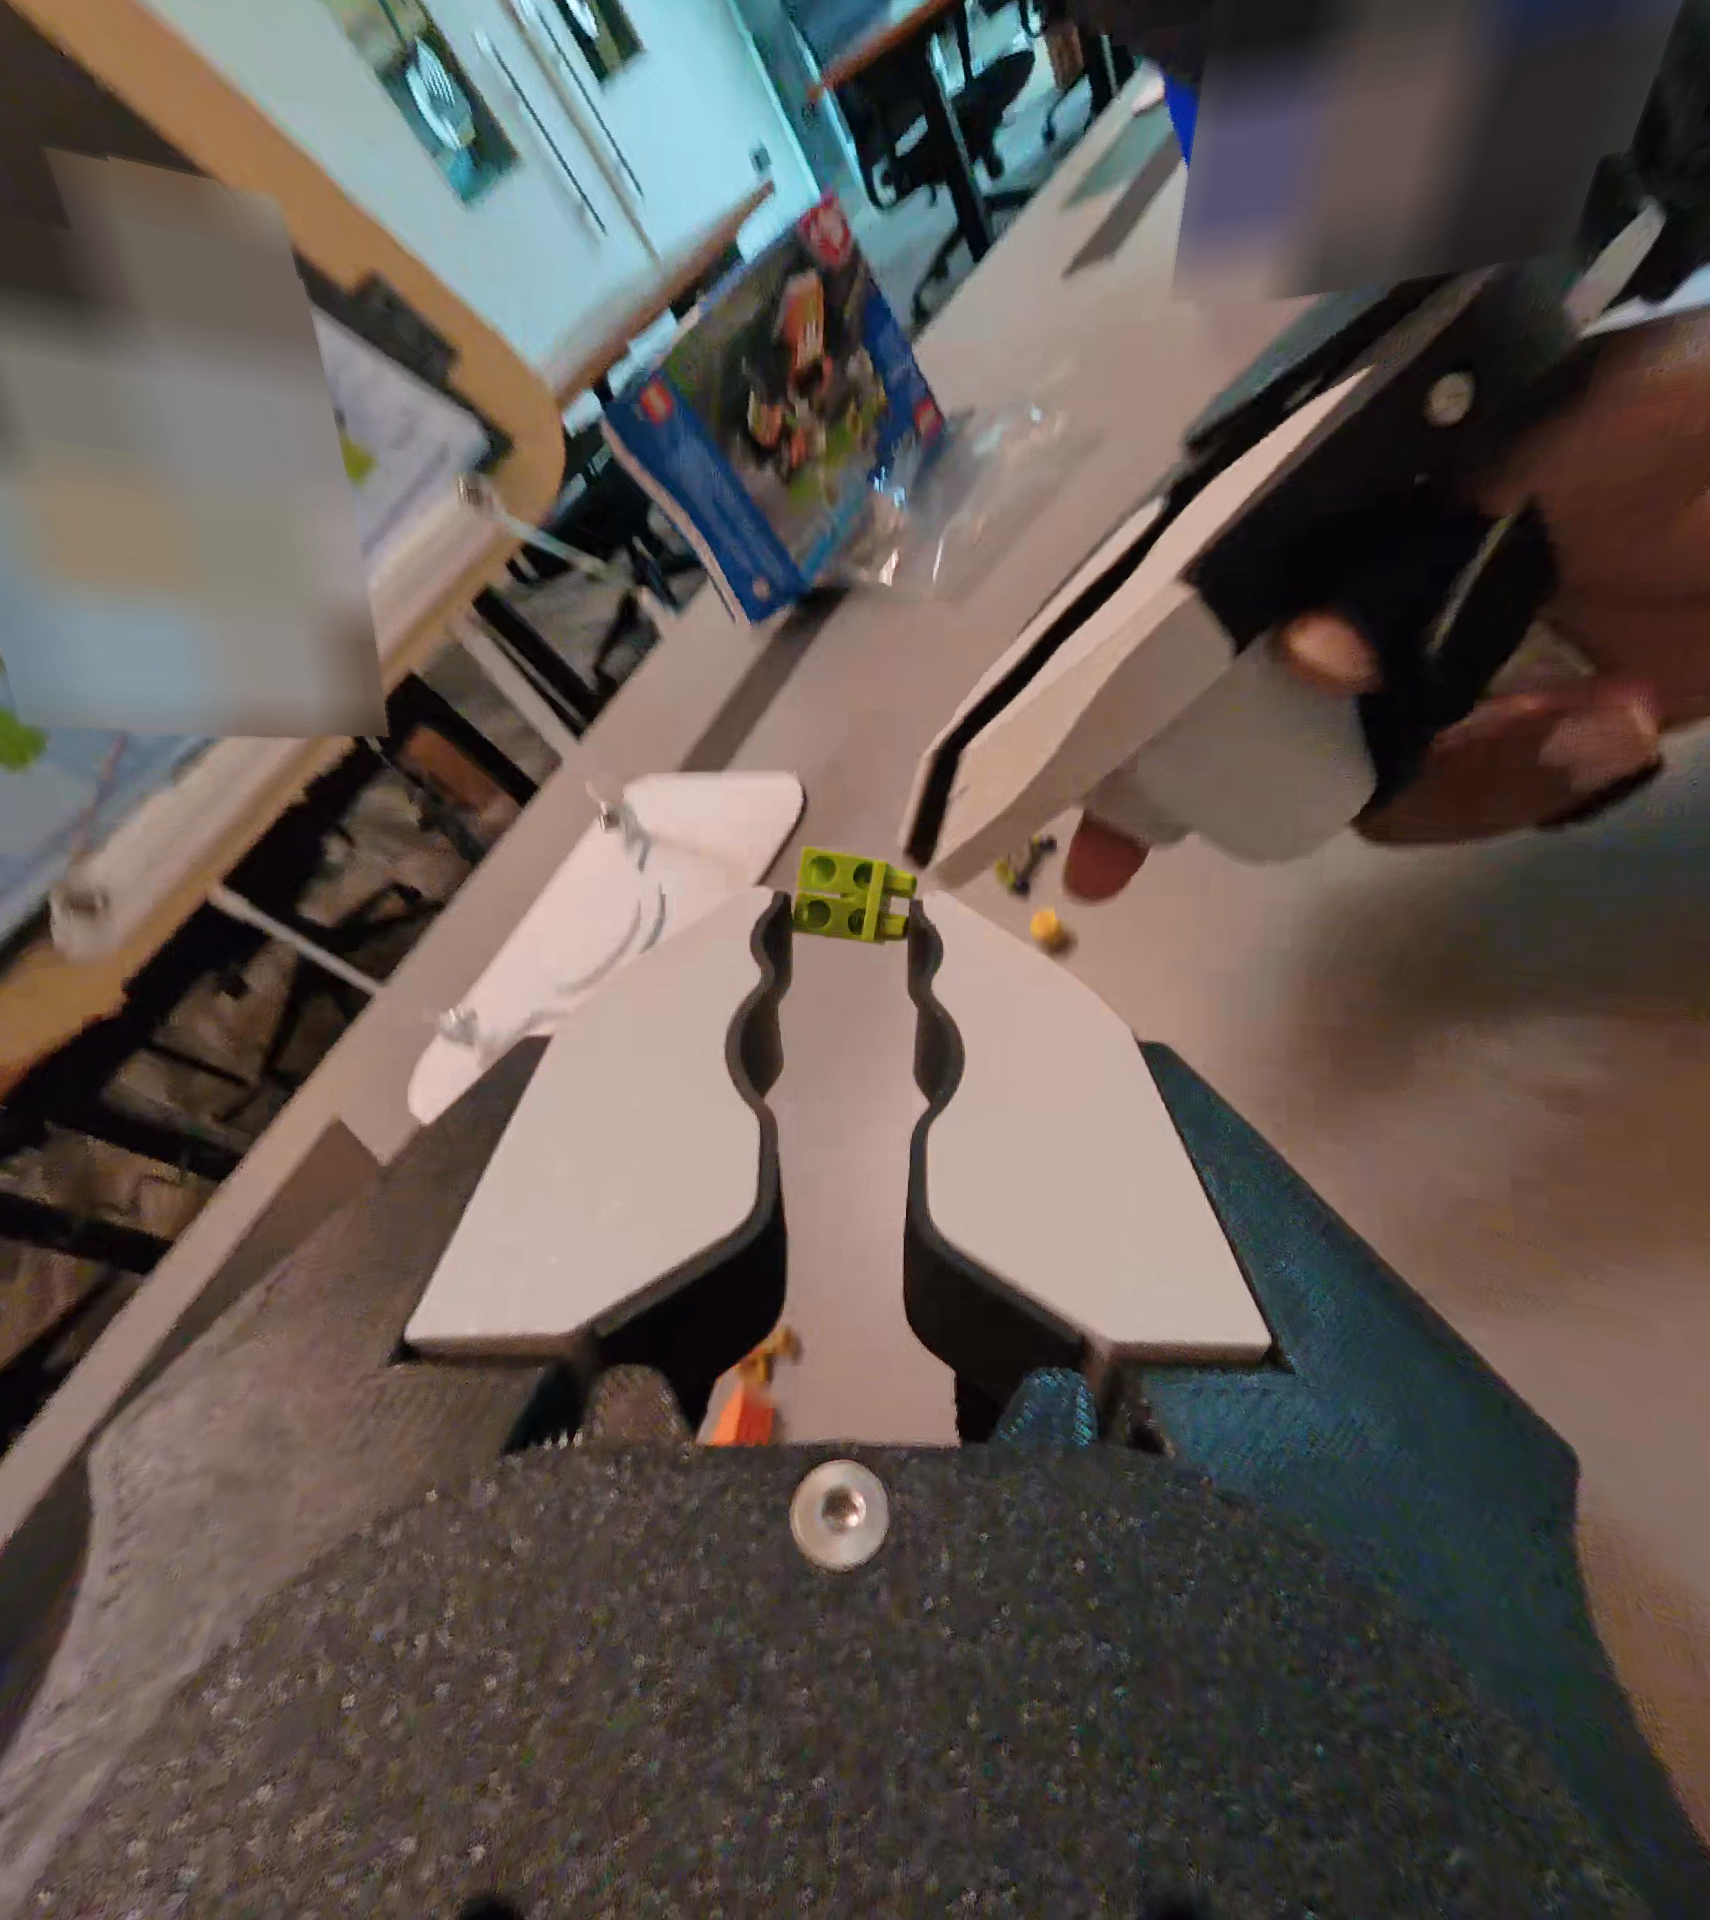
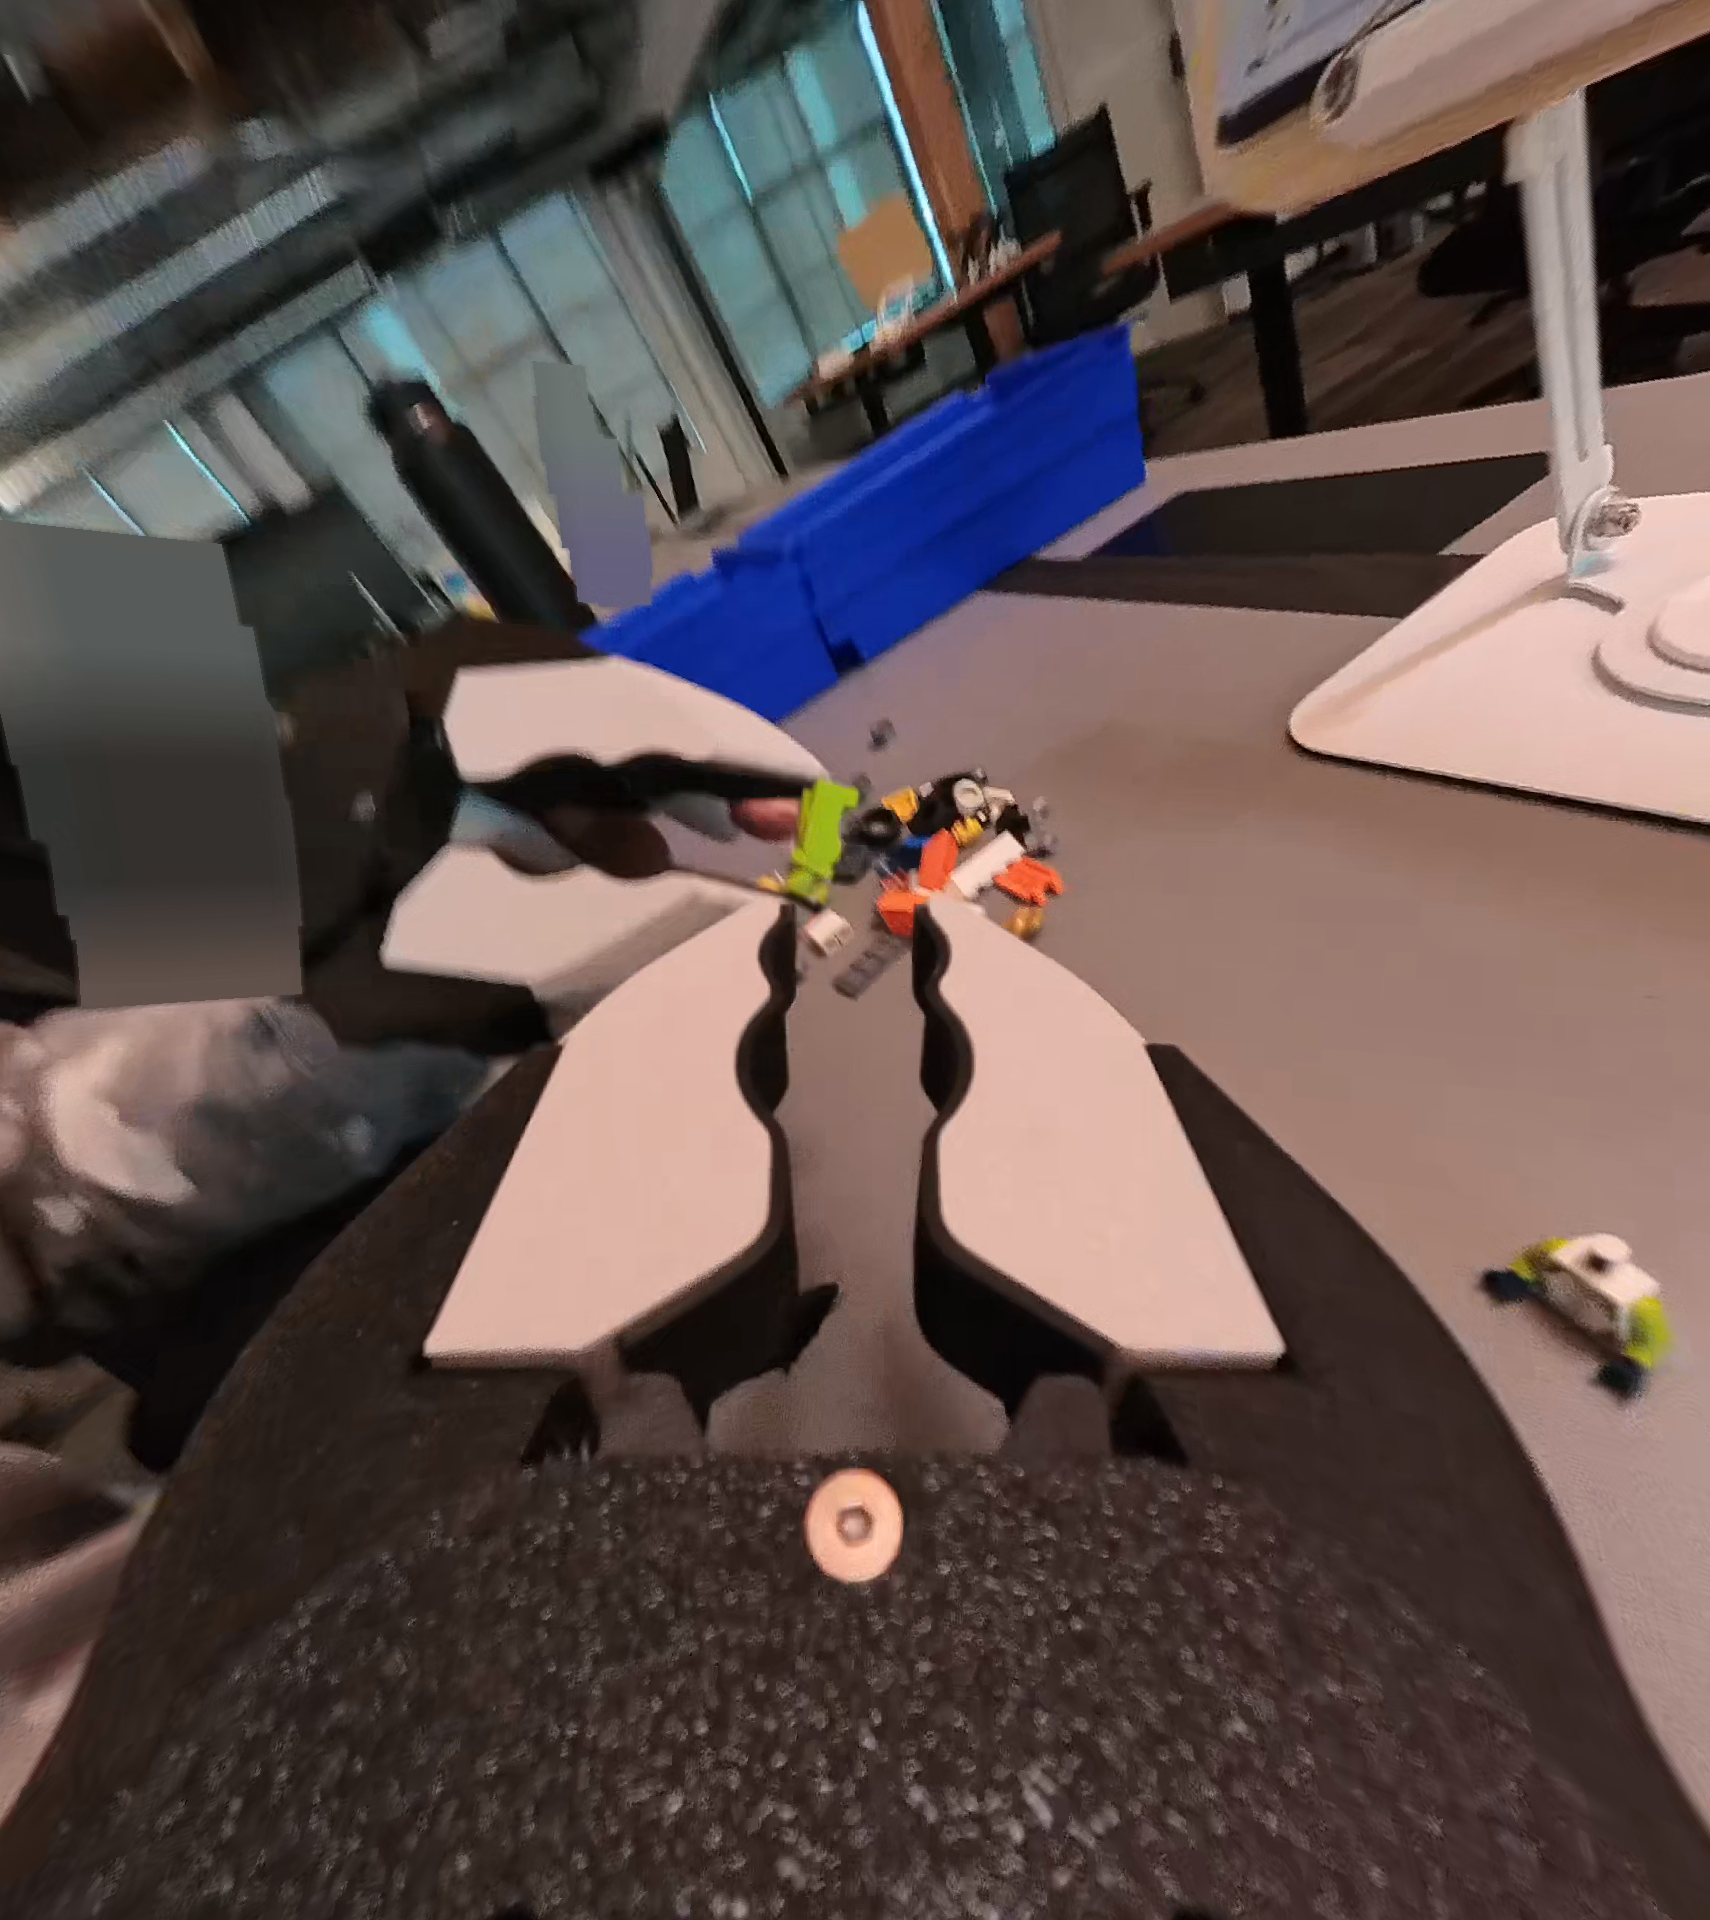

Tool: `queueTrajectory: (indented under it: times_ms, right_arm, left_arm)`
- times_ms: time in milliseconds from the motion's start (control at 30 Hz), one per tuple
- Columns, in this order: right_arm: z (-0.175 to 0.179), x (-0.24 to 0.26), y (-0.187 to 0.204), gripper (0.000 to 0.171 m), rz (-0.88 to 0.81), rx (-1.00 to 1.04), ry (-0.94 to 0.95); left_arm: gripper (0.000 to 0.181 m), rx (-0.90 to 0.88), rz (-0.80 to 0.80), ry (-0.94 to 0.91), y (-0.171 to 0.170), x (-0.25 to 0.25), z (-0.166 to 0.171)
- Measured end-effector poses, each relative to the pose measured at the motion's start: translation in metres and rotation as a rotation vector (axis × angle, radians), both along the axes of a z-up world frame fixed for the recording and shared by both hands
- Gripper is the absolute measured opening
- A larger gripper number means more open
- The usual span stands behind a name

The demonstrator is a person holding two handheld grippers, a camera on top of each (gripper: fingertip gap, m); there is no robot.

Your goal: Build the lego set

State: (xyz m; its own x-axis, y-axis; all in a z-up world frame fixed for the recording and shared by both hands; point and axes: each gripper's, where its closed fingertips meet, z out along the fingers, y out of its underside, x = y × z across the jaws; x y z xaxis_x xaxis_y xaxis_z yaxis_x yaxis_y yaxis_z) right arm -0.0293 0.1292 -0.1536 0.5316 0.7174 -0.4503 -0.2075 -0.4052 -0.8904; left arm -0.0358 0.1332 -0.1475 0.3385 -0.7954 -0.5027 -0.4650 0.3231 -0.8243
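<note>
My left gripper (image 1: pixel 851 916) is shut on a small lime green lego piece (image 1: pixel 846 894), pinched between its fingertips above the grey table (image 1: pixel 1350 1039). It also shows at the left of the right wrist view (image 2: pixel 799 842), holding the lime piece (image 2: pixel 820 842). My right gripper (image 2: pixel 851 914) is open and empty. Its tips point at a pile of loose lego pieces (image 2: pixel 965 852) just beyond. In the left wrist view the right gripper (image 1: pixel 918 862), held in a hand, has its tip right beside the lime piece.
A small lime and white built vehicle (image 2: pixel 1589 1299) sits on the table at the right. A white stand base (image 2: pixel 1516 675) lies at the far right. Blue bins (image 2: pixel 913 540) stand behind the pile. The lego box (image 1: pixel 778 416) and a clear bag (image 1: pixel 986 468) are farther off. My two grippers' fingertips are within a few centimetres of each other.
</note>
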Motion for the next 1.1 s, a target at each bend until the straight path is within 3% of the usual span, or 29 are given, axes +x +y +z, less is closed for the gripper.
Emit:
queueTrajectory:
  times_ms: [133, 300, 400, 600, 667, 900, 1000, 1100]
  right_arm:
    - [0.014, 0.016, -0.001, 0.015, 0.002, -0.063, 0.191]
    - [0.014, 0.022, -0.007, 0.008, 0.025, -0.074, 0.202]
    - [0.009, 0.022, -0.008, 0.007, 0.038, -0.020, 0.097]
    - [0.000, 0.020, -0.017, 0.008, 0.093, 0.195, -0.257]
    - [-0.010, 0.014, -0.027, 0.008, 0.160, 0.241, -0.370]
    - [-0.021, 0.001, -0.060, 0.008, 0.375, 0.315, -0.448]
    - [-0.023, -0.001, -0.069, 0.008, 0.446, 0.335, -0.474]
    - [-0.025, -0.003, -0.073, 0.007, 0.475, 0.359, -0.503]
  left_arm:
    - [0.021, 0.161, 0.004, 0.000, -0.005, 0.027, 0.011]
    - [0.021, 0.241, 0.012, 0.000, -0.009, 0.036, 0.010]
    - [0.020, 0.154, -0.026, -0.002, -0.012, 0.033, 0.002]
    - [0.024, -0.215, -0.202, -0.116, -0.026, 0.015, -0.008]
    - [0.024, -0.250, -0.295, -0.109, -0.038, 0.015, -0.007]
    - [0.010, -0.314, -0.481, -0.038, -0.066, 0.008, -0.016]
    - [0.024, -0.307, -0.478, 0.001, -0.066, 0.008, -0.019]
    - [0.015, -0.328, -0.531, 0.021, -0.077, 0.010, -0.022]
